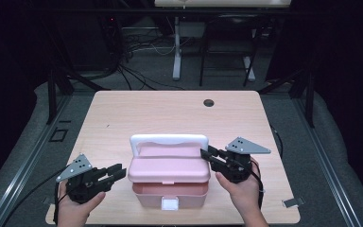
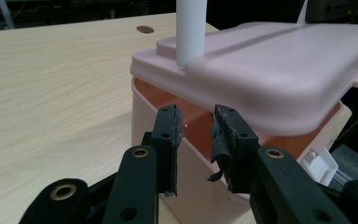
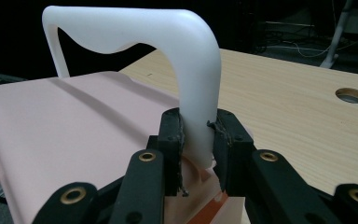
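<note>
A pink plastic box (image 1: 147, 196) stands near the front edge of the table, with a white latch (image 1: 170, 204) on its front. Its pink lid (image 1: 169, 166) sits lifted off the body, leaving a gap along the rim. The upright white handle (image 1: 169, 139) rises from the lid. My right gripper (image 1: 207, 155) is shut on the handle's right leg, which shows pinched between the jaws in the right gripper view (image 3: 198, 126). My left gripper (image 1: 118, 171) is open just left of the box. In the left gripper view (image 2: 196, 119) its fingertips point at the gap under the lid (image 2: 279, 65).
The wooden table (image 1: 170, 113) has a round cable hole (image 1: 208, 102) at the back right. A small metal clip (image 1: 293, 202) lies near the front right corner. Cables and desk legs lie on the floor beyond the table.
</note>
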Available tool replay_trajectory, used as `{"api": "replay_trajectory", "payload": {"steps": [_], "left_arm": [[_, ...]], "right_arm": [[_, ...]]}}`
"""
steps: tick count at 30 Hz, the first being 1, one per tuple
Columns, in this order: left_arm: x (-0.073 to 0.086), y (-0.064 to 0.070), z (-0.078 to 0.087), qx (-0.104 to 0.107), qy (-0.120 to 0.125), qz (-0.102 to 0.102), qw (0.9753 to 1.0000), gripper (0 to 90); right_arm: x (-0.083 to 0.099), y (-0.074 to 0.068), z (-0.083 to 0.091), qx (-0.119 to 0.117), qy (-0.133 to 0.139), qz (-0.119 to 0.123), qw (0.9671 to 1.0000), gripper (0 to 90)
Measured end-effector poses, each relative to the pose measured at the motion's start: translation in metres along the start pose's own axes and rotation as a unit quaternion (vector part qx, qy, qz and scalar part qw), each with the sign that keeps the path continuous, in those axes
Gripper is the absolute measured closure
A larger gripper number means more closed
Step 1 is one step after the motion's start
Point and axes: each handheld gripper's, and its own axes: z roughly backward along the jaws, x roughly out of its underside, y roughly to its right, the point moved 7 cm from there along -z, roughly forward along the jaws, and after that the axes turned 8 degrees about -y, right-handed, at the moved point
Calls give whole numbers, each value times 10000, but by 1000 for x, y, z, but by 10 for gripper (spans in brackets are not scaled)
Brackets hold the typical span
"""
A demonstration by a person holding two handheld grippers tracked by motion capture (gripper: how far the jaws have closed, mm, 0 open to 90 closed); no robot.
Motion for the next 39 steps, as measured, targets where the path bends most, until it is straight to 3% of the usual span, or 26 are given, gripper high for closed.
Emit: {"api": "replay_trajectory", "payload": {"steps": [3, 10, 17, 23, 26, 39], "left_arm": [[7, 4, -4, 82, -94, -17, 9999, 696], [12, 16, -14, 251, -38, -65, 9997, 664], [4, 19, -13, 28, 168, -214, 9996, 647], [-2, 23, -13, 56, 194, -256, 9995, 646], [-5, 23, -13, 56, 262, -229, 9994, 645], [-18, 17, -7, -183, 400, -65, 9990, 623]], "right_arm": [[0, 0, 0, 3, 2, 2, 10000, 737], [0, 0, 0, 8, -8, -2, 10000, 737], [0, 1, 0, 6, 3, -20, 10000, 736], [-1, 3, -1, -19, 48, -56, 10000, 729], [-2, 4, 0, -24, 97, -91, 9999, 689], [1, 13, 13, 306, 243, -60, 9992, 699]]}}
